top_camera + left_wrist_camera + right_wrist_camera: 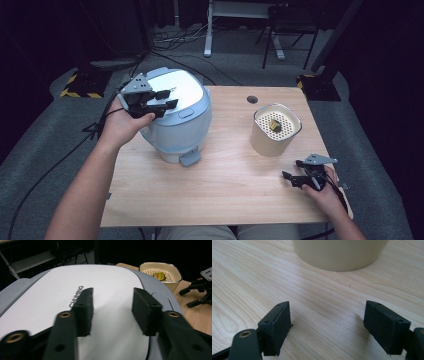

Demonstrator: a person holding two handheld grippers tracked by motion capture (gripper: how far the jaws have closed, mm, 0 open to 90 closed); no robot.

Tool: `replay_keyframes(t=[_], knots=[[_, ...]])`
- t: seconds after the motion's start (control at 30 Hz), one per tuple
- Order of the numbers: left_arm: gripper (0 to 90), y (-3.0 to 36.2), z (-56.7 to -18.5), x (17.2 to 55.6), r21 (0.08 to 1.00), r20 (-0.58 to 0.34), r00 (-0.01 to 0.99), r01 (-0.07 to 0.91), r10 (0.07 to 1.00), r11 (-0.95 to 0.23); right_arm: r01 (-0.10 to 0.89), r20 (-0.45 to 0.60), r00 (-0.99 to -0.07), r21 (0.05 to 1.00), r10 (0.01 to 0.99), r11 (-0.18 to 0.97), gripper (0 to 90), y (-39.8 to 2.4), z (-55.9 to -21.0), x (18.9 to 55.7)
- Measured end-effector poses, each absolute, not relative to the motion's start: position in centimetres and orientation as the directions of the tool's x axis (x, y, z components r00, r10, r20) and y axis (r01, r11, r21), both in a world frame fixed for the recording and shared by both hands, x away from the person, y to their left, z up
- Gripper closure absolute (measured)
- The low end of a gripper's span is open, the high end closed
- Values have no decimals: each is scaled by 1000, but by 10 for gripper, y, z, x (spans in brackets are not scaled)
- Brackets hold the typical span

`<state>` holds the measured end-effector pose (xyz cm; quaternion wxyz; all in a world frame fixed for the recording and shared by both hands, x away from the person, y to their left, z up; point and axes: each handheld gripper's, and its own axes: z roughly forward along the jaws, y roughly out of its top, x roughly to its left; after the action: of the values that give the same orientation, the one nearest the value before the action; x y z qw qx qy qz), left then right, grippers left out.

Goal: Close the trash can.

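Note:
A pale blue rice cooker with a white lid stands on the left part of the wooden table. My left gripper hovers just over that lid, open, with nothing between its pads. At the right stands a cream pot with a perforated insert and a small yellow item inside it; both the pot and the yellow item appear in the left gripper view too. My right gripper rests low near the table's right front, open and empty, pointing at the pot's base.
A grey tab juts from the cooker's front base. A round cable hole lies in the table's far edge. Bare wood spreads between the cooker and the pot. Desk legs and cables stand on the carpet beyond.

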<state>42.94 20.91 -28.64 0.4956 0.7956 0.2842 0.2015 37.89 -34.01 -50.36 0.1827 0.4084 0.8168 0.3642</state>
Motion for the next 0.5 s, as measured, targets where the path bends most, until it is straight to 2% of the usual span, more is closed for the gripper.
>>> replay_keyframes(t=[0.03,0.07,0.2,0.5], knots=[[368,212,-285,427,900,17,750,276,661,-336,534,0,-600,745,800,400,220,-340,-504,379],[363,212,-285,427,900,17,750,276,661,-336,534,0,-600,745,800,400,220,-340,-504,379],[357,216,-279,414,920,-3,768,253,641,-299,534,0,-600,744,800,400,220,-340,-504,379],[352,214,-276,359,927,30,798,202,602,-314,533,-1,-603,743,797,404,220,-339,-504,380]])
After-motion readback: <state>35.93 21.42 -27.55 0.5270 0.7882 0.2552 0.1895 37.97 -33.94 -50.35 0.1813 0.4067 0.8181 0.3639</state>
